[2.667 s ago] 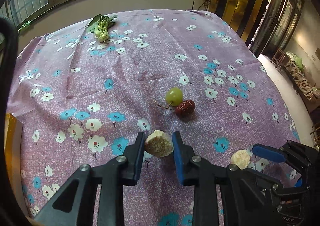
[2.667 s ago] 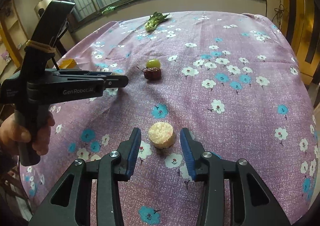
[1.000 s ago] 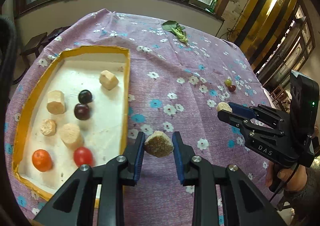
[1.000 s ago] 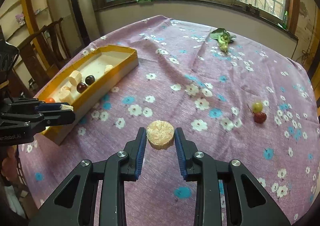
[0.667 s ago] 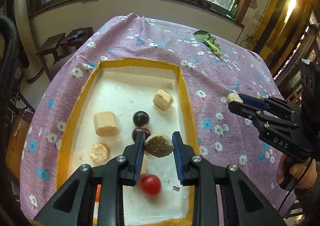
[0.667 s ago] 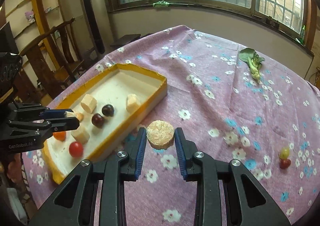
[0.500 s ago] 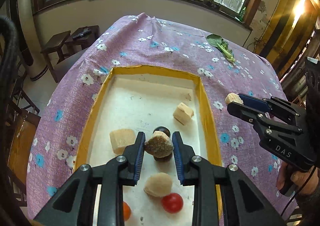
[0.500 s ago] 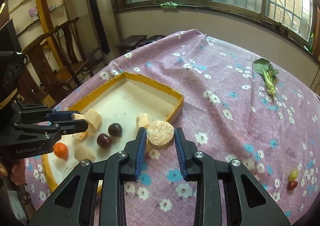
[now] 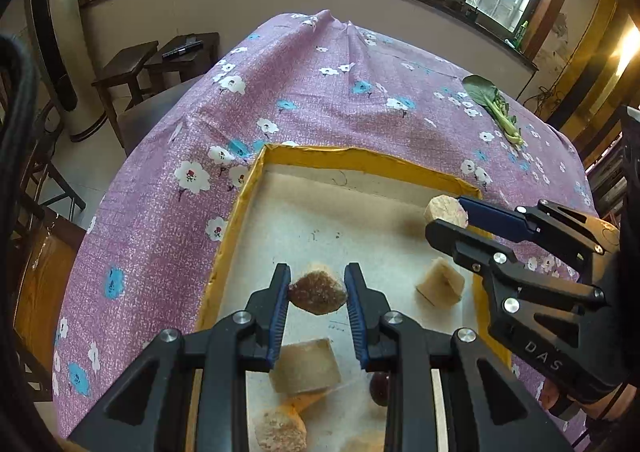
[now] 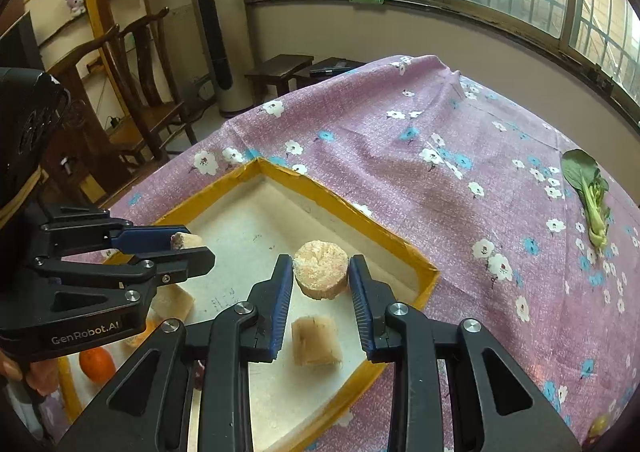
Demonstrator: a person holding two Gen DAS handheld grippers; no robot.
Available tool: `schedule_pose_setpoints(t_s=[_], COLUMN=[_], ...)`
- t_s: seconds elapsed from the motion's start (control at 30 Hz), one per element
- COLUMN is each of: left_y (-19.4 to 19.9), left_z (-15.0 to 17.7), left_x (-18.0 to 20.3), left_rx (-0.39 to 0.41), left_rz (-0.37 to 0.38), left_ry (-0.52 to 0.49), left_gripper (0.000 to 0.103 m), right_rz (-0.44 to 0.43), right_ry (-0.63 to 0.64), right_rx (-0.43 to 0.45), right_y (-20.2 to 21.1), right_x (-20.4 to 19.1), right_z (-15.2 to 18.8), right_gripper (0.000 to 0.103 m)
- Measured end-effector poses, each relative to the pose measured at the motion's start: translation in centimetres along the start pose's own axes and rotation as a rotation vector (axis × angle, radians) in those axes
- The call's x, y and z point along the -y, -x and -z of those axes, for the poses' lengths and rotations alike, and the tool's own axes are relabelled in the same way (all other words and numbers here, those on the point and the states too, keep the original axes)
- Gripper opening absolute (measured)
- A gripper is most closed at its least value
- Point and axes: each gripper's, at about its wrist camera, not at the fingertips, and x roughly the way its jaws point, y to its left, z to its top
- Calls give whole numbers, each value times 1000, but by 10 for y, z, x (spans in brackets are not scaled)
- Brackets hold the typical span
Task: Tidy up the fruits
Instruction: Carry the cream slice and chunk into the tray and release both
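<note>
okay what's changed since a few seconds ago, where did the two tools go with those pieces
Both tools carried their pieces from the bare tablecloth to above the yellow tray. The left tool still clamps the brown chunk; the right tool still clamps the pale round slice. Nothing released yet.

Left gripper [image 9: 317, 294] levelled, blue pads [image 9: 280, 302] closed on a brown chunk [image 9: 317, 295]. Right gripper [image 10: 320, 272] just to its right, reaching further forward, pads [image 10: 362, 292] clamped on a pale round slice [image 10: 321, 268].
</note>
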Motion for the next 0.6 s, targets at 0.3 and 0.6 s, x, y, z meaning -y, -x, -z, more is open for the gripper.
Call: schedule_pose_setpoints(t_s=[0.3,0.6], left_y=[-22,-28], left_z=[-7,-8], left_x=[-11,-12], left_rx=[-41,-48], left_rz=[-29,-61], left_ry=[24,-3], left_gripper=[30,30], right_rz=[-2,6], right_ry=[79,107], right_rx=[-74,-119], right_y=[-33,-48], right_x=[-15,-20], right_z=[-7,-5], right_gripper=[28,28])
